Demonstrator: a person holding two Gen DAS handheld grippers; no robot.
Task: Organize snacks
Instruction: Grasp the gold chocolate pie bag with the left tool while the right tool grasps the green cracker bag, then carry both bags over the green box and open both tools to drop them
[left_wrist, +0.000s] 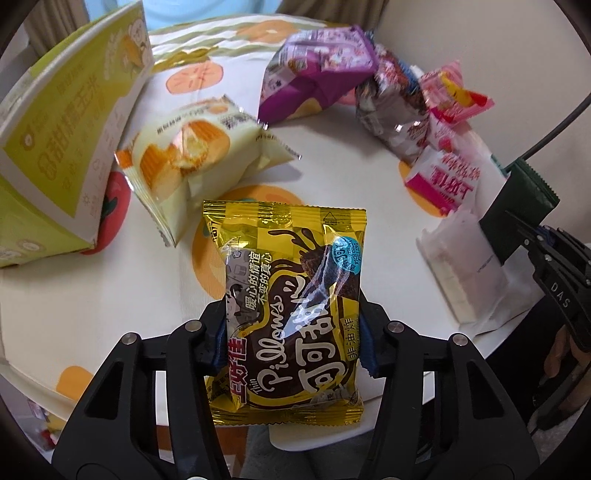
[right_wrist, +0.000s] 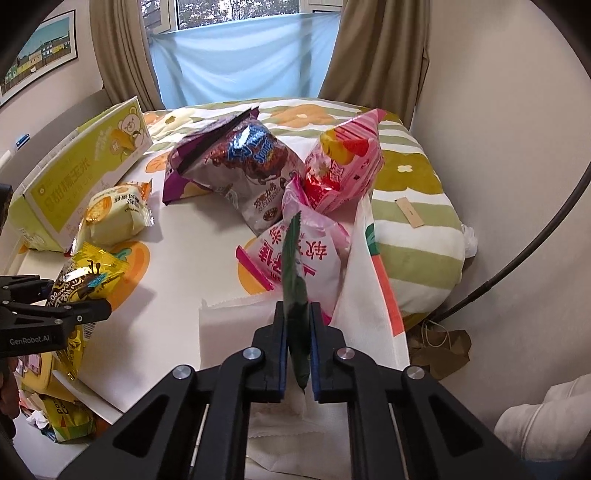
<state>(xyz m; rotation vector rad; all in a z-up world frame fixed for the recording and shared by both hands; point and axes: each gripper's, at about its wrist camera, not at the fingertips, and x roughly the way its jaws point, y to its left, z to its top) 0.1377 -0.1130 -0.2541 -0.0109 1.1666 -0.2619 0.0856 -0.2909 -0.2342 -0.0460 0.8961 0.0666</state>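
Observation:
My left gripper (left_wrist: 293, 332) is shut on a yellow cocoa Pillows packet (left_wrist: 286, 295) and holds it above the near edge of the white table (left_wrist: 92, 295). It also shows at the left of the right wrist view (right_wrist: 86, 273). My right gripper (right_wrist: 298, 332) is shut on a thin dark green sachet (right_wrist: 293, 273), held edge-on above a white paper bag (right_wrist: 236, 321). The sachet shows at the right of the left wrist view (left_wrist: 521, 210). A cream cake packet (left_wrist: 192, 147) lies beside a green box (left_wrist: 62, 140).
A purple bag (right_wrist: 207, 155), a silver chocolate bag (right_wrist: 255, 173), and pink packets (right_wrist: 347, 162) are piled at the table's far right. A striped flowered cushion (right_wrist: 417, 229) lies against the wall on the right. More snack packets (right_wrist: 66, 417) lie below the table's left edge.

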